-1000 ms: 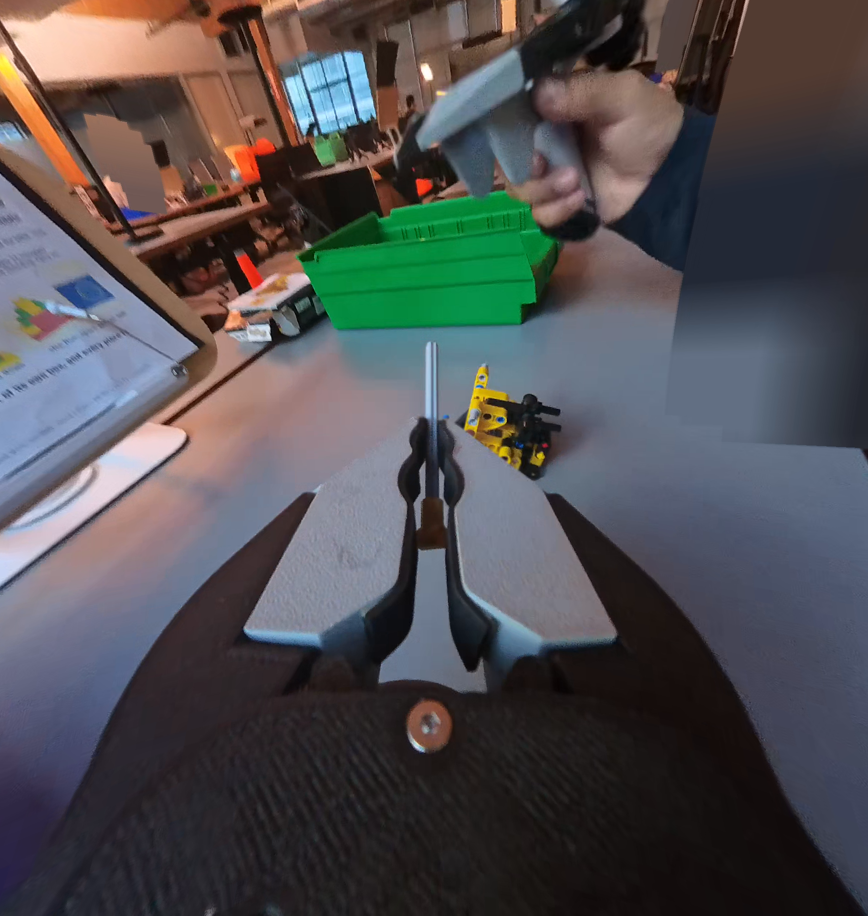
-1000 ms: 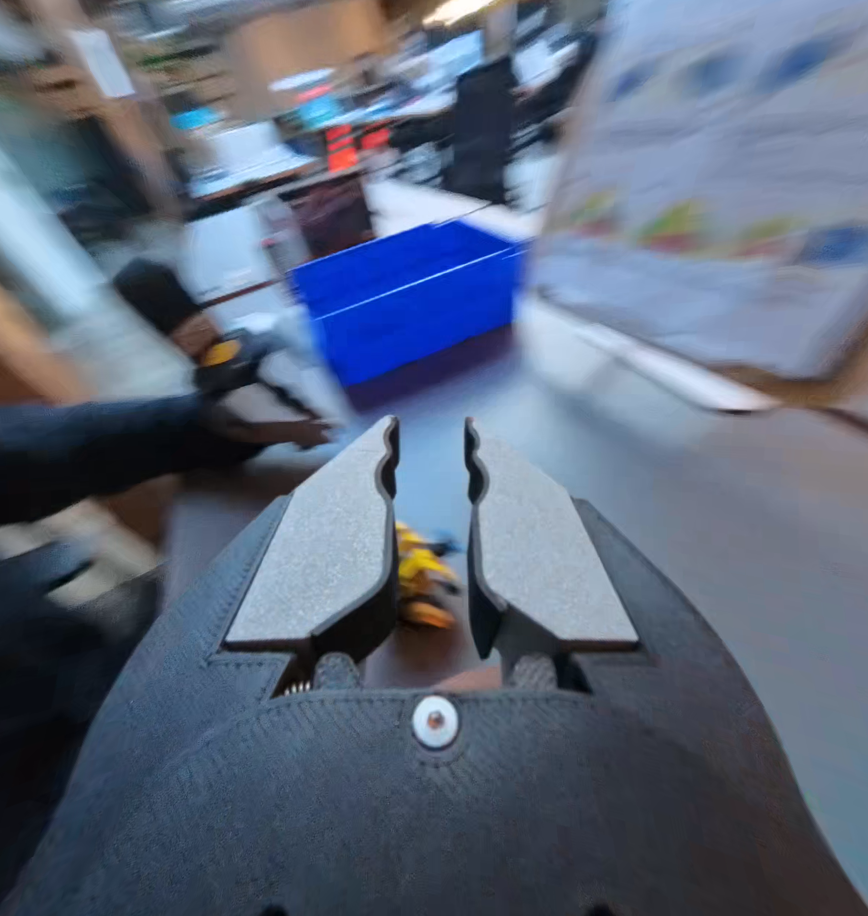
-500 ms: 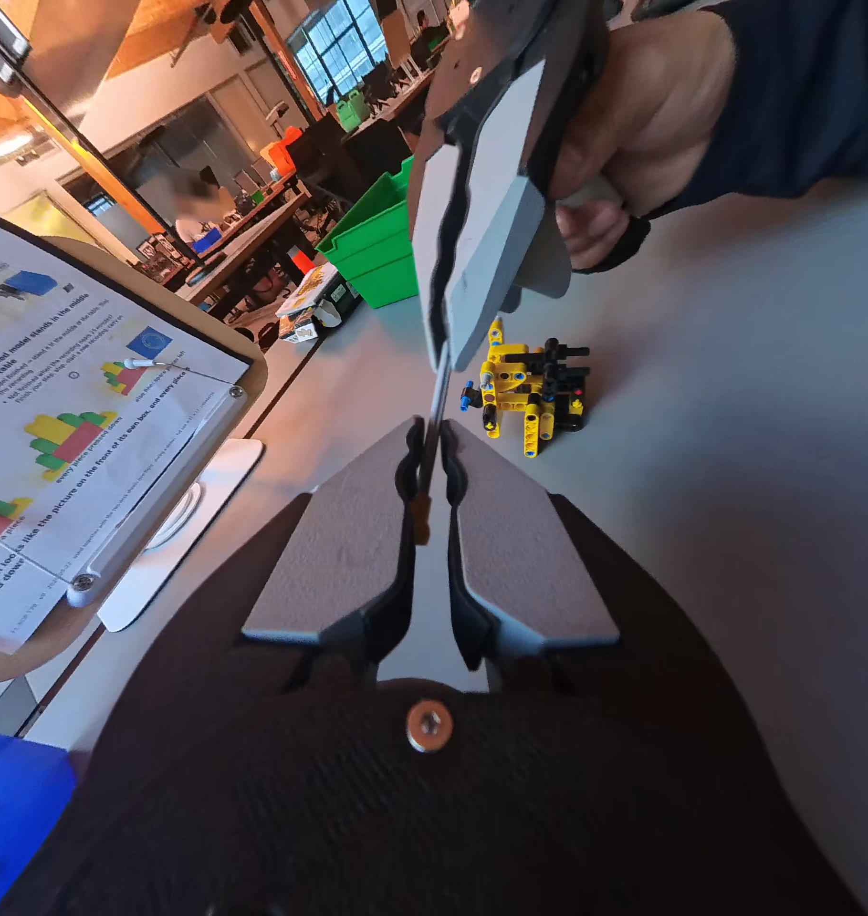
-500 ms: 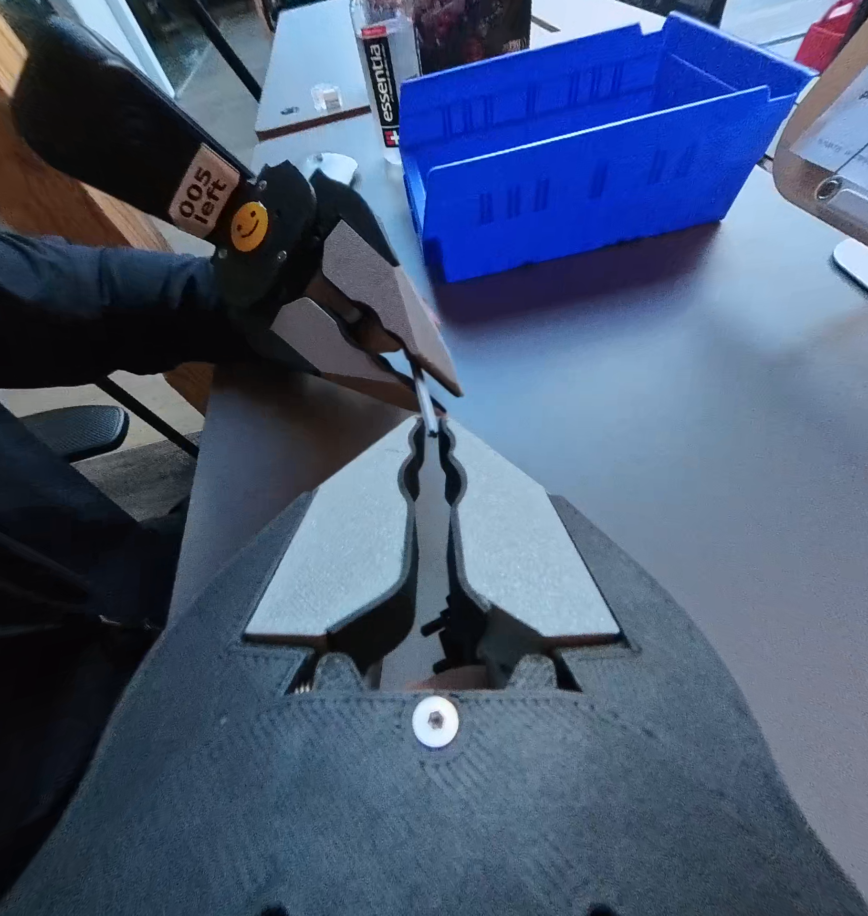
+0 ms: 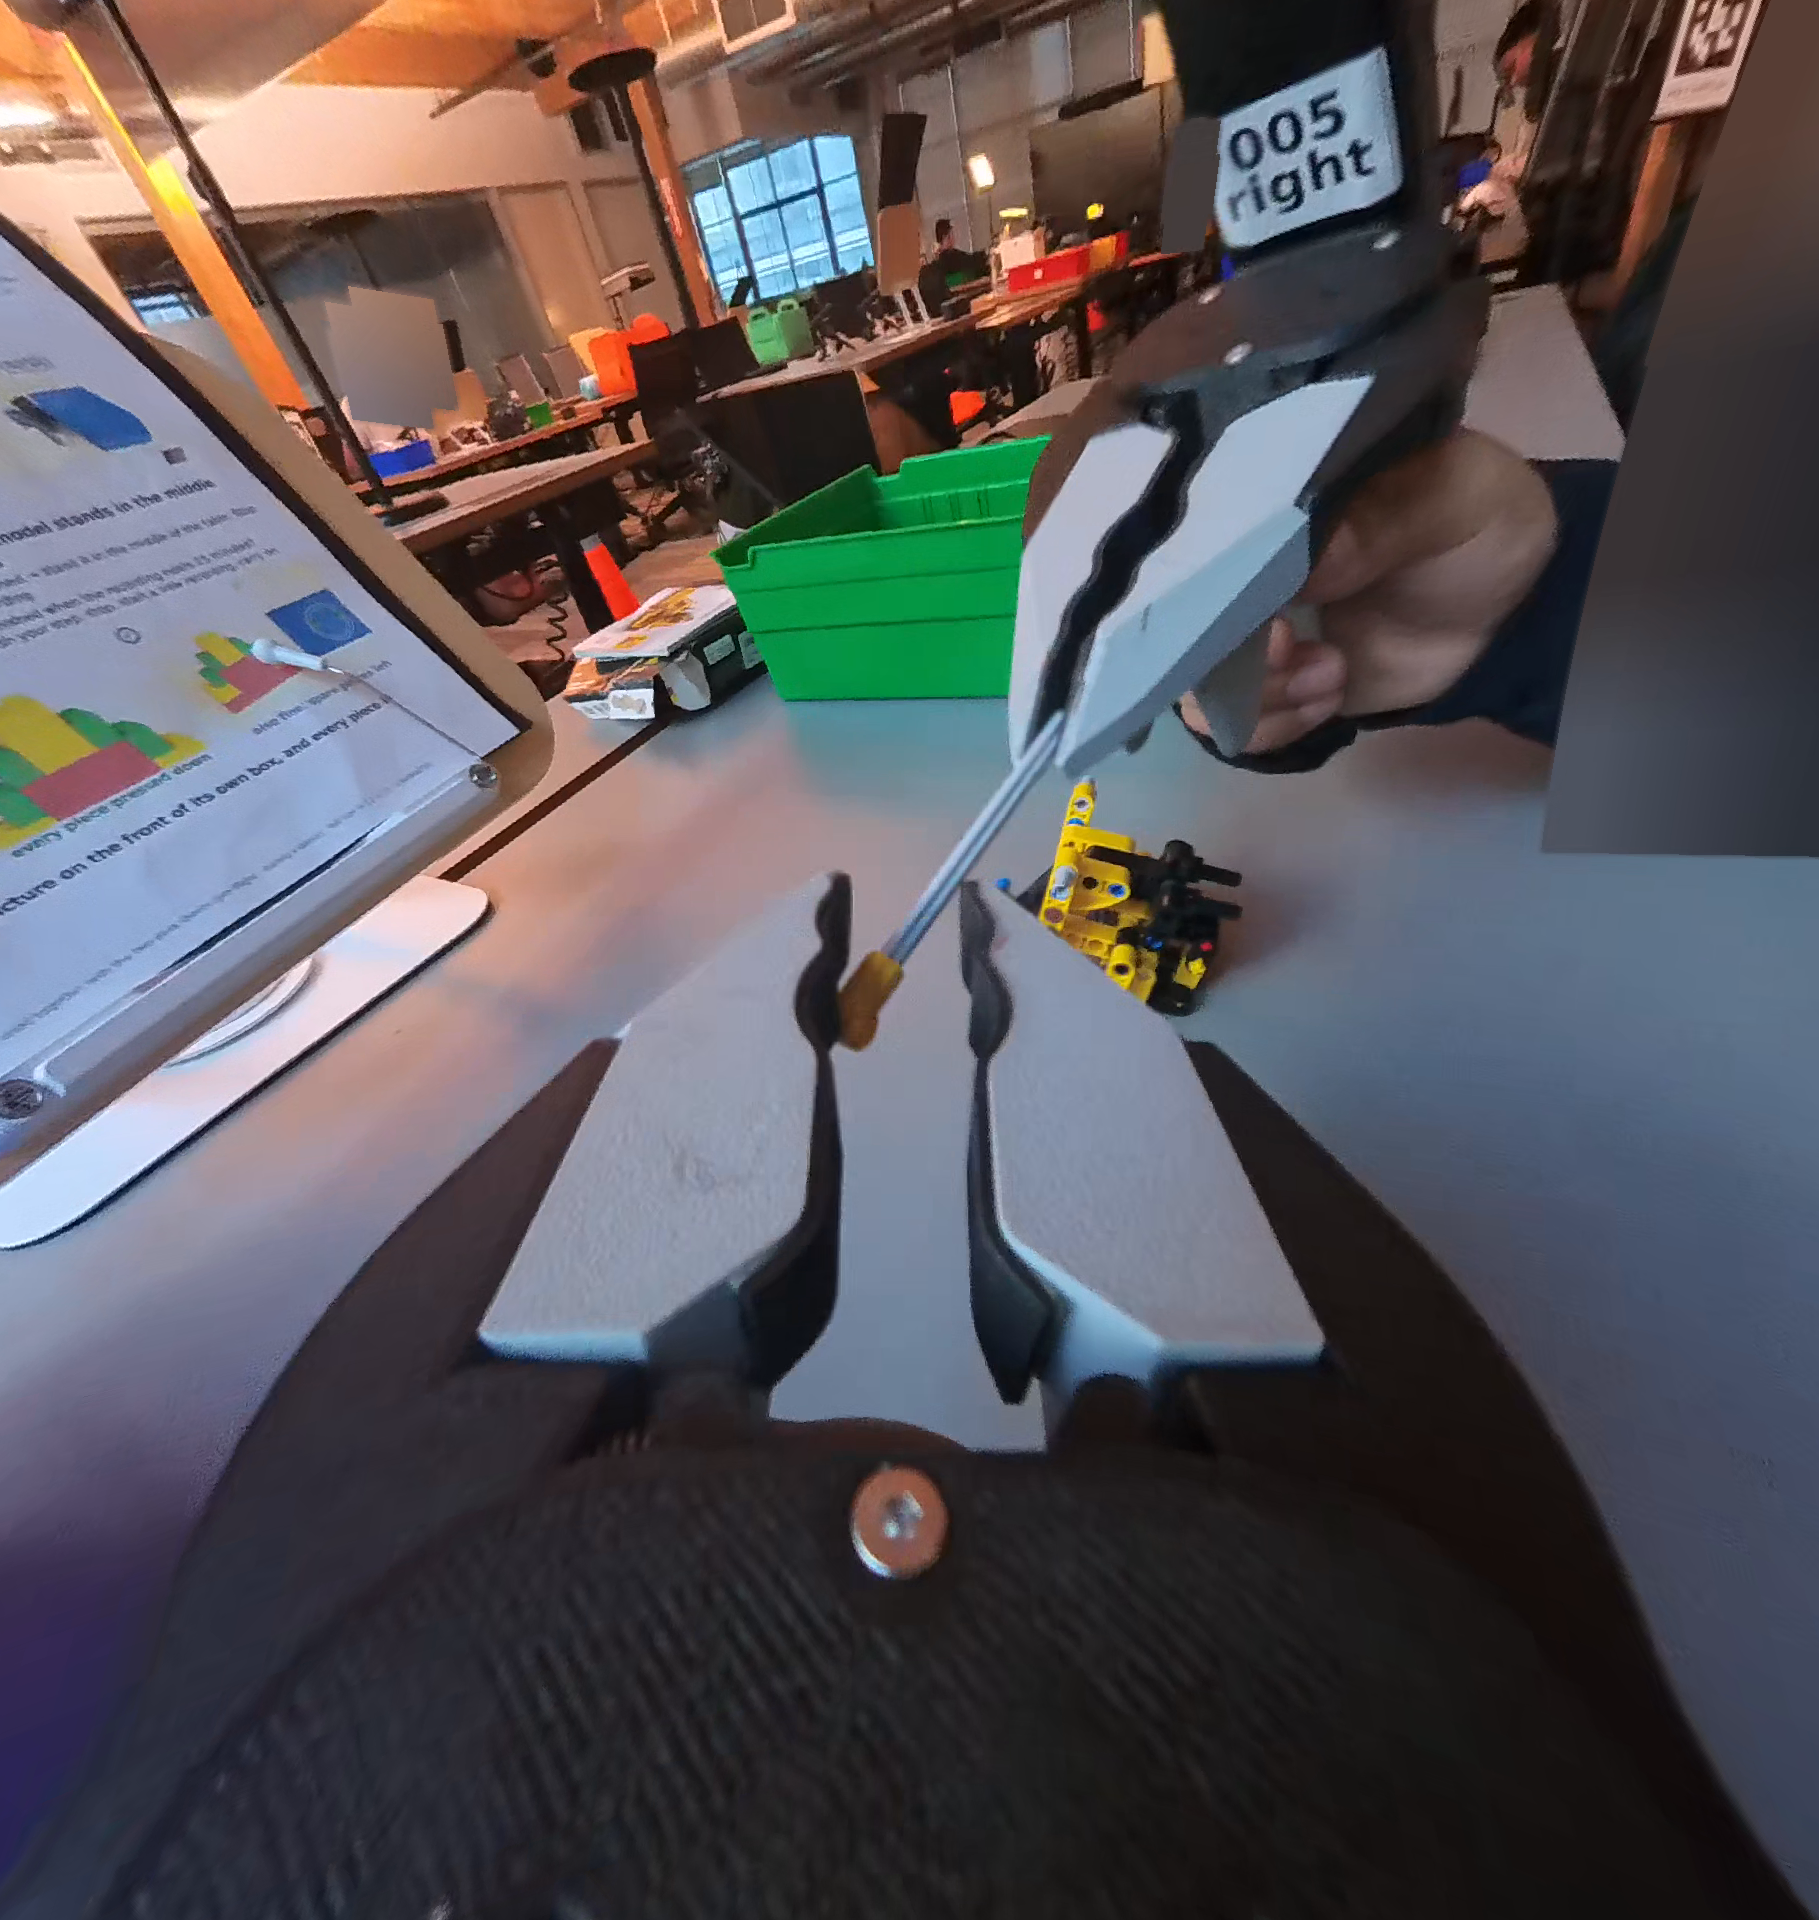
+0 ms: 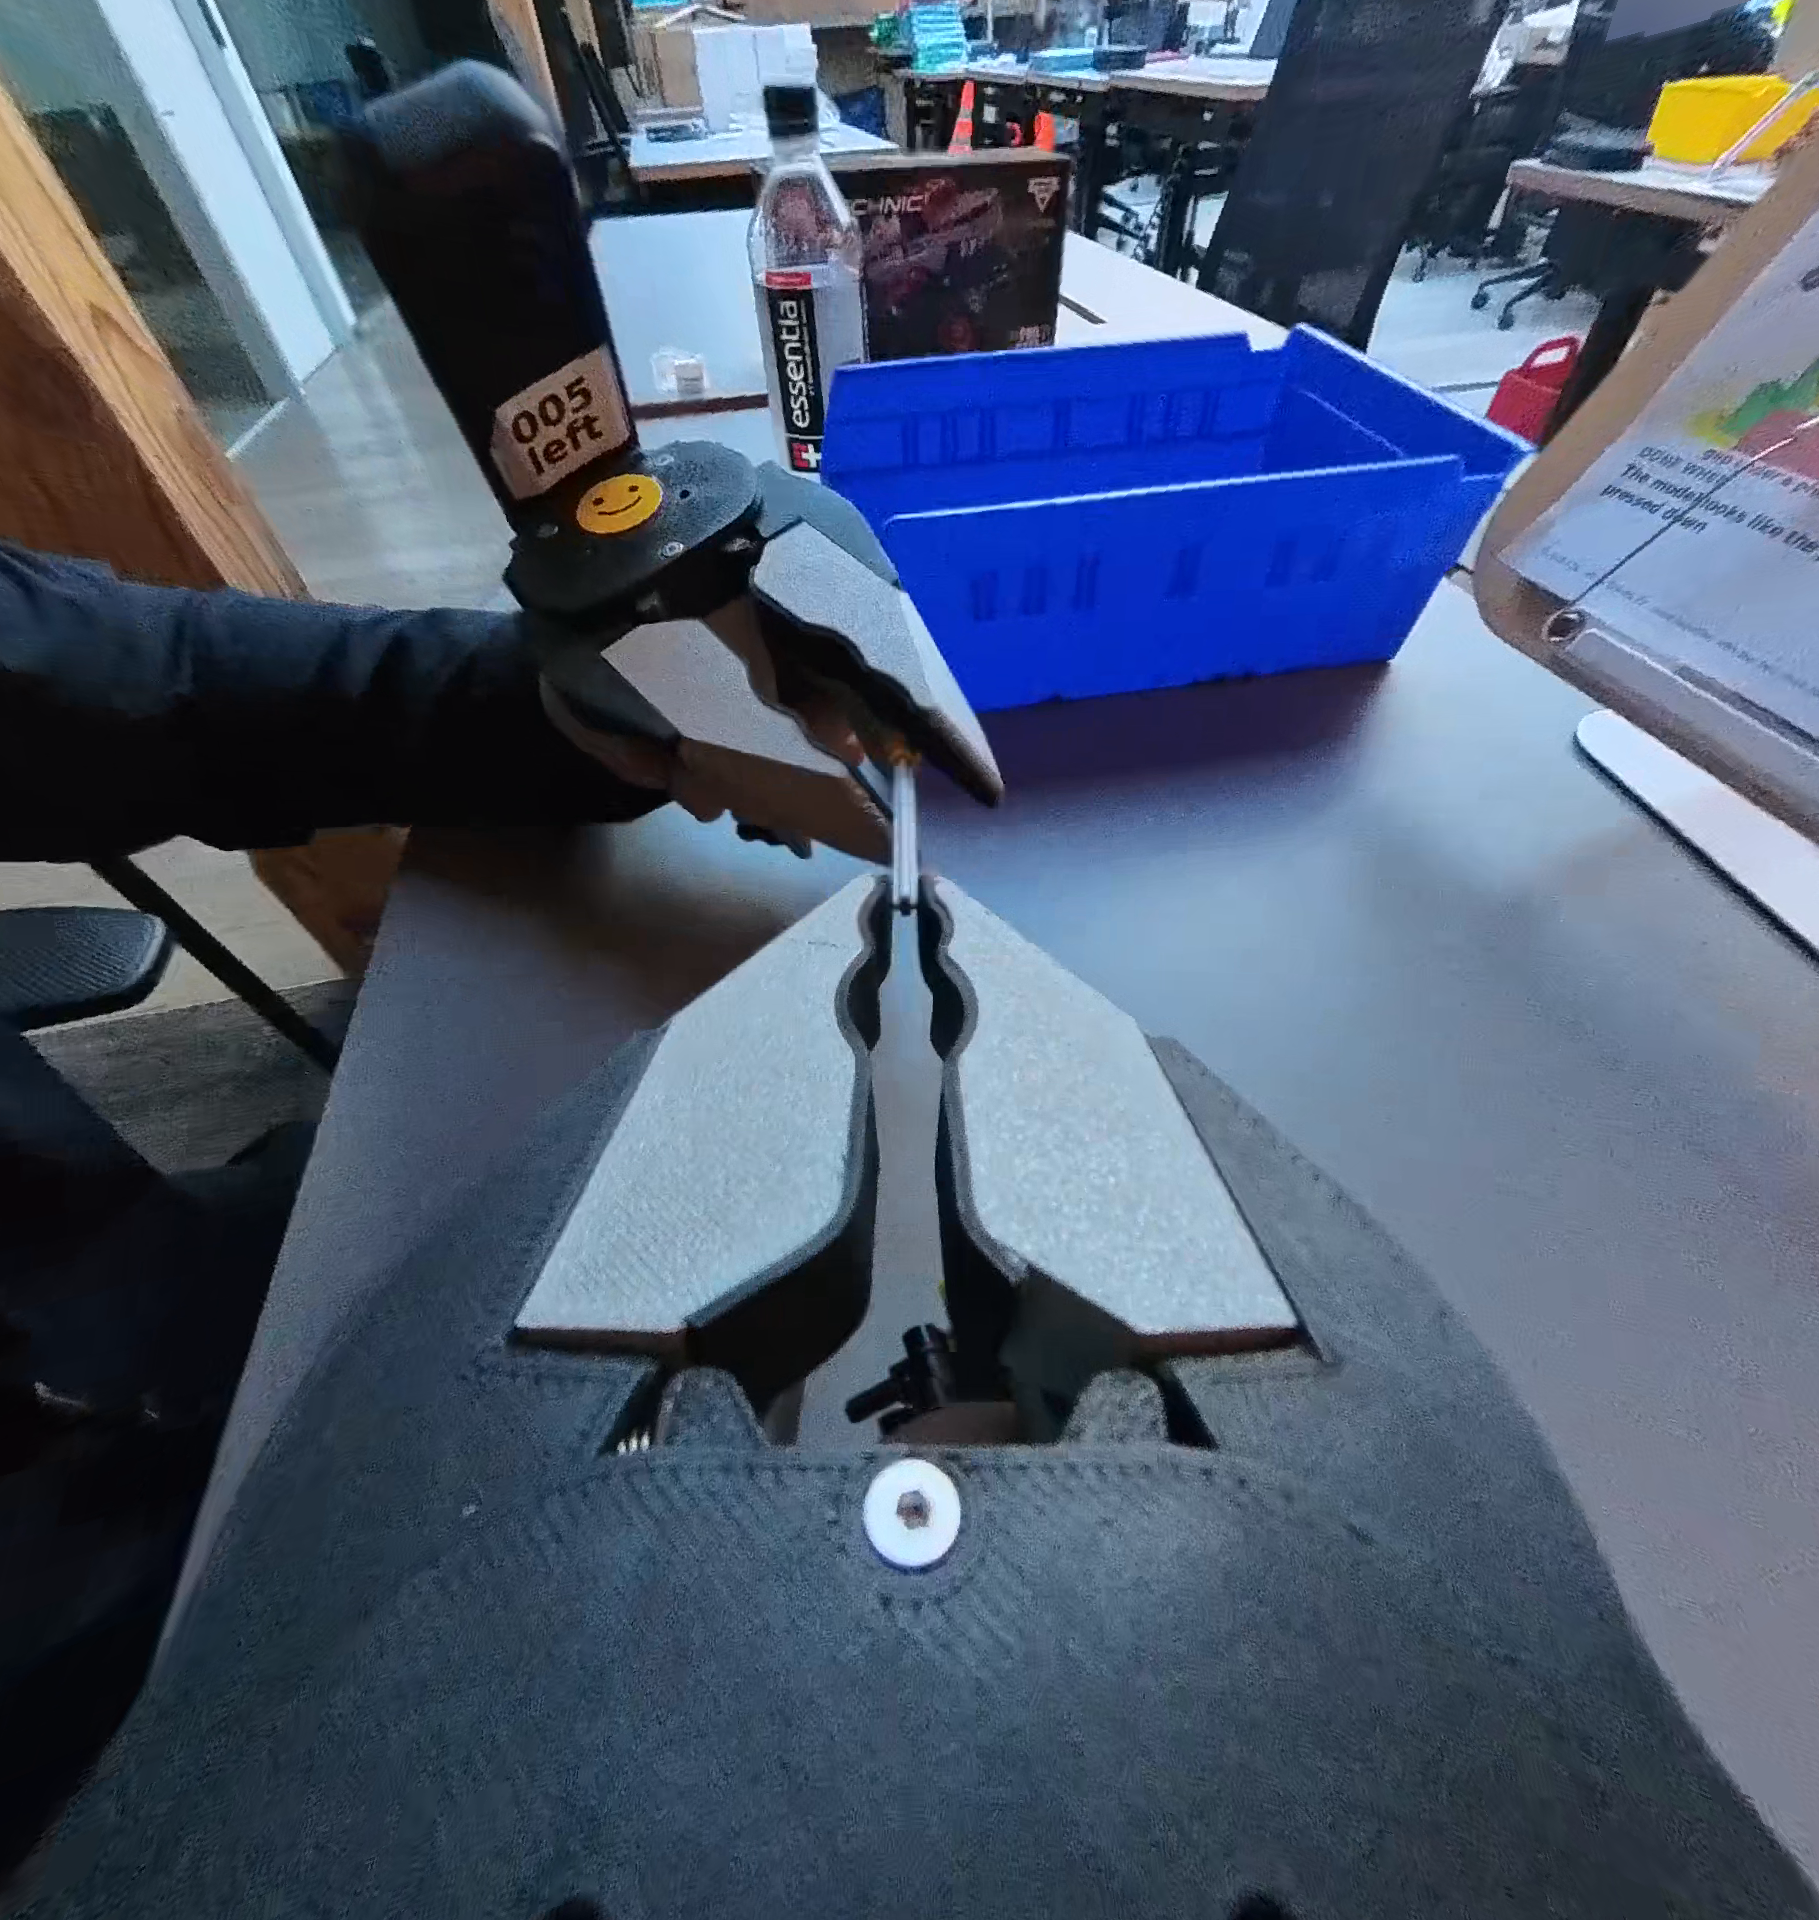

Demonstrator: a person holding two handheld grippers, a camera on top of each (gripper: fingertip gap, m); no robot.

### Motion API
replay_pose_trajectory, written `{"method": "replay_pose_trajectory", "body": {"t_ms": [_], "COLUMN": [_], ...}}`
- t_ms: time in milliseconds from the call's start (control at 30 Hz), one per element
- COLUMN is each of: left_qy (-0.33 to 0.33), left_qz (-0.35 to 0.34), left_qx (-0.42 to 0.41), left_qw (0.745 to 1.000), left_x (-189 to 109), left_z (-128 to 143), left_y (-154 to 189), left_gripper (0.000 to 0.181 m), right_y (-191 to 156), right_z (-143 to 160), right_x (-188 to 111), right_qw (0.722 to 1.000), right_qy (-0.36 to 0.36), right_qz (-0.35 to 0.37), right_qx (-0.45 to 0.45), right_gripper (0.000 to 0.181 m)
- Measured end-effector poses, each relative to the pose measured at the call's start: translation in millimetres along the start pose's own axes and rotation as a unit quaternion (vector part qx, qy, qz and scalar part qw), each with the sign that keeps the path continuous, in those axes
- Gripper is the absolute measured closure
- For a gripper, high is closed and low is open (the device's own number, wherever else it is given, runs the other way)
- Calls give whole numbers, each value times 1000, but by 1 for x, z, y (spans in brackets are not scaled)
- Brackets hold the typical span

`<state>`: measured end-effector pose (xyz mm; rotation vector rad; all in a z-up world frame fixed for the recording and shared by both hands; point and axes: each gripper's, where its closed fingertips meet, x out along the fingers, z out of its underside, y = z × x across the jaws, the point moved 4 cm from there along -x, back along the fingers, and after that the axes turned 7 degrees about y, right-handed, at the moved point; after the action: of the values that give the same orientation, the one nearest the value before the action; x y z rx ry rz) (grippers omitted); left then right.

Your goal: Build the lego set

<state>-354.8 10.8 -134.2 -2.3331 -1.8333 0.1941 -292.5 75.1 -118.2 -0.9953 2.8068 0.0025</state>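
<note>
Where left gripper [image 5: 900, 940] pinched grey axle [image 5: 972, 847], now apart; right gripper [image 6: 903, 896] clamps it.

Ahead of my left fingers [image 5: 780, 1122] the grey desk [image 5: 1456, 1091] carries the yellow lego model [image 5: 1128, 914], a green bin [image 5: 884, 603] beyond, a stand's white base [image 5: 250, 1039] leftward; past my right fingers [image 6: 1071, 1143], a blue bin [image 6: 1144, 582].

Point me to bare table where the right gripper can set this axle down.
Free: the grey table right of the yellow model, and the stretch between the blue bin and the stand base. Crowded: around the model and the left gripper.
</note>
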Motion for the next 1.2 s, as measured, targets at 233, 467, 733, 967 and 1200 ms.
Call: {"method": "replay_pose_trajectory", "body": {"t_ms": [233, 467, 733, 967, 1200], "left_qy": [-6, 120, 216, 223, 188], "left_qz": [-21, 81, 121, 132, 144], "left_qx": [-38, -210, -234, -237, -225], "left_qw": [999, 967, 940, 936, 945], "left_x": [-5, -3, -12, -14, -11], "left_z": [0, -24, -50, -53, -49], "left_y": [-12, 1, 13, 15, 22], "left_gripper": [144, 156, 175, 180, 175], "right_y": [-1, -22, -26, -31, -33], "right_z": [-19, -36, -30, -18, -12], "right_x": [-11, -9, 7, 25, 30], "right_qw": [996, 984, 973, 976, 984], "right_qy": [84, 176, 230, 206, 166], "right_qz": [5, -8, -17, -39, -43], "right_qx": [-17, -30, 28, 54, 45], "right_gripper": [180, 181, 181, 181, 181]}}
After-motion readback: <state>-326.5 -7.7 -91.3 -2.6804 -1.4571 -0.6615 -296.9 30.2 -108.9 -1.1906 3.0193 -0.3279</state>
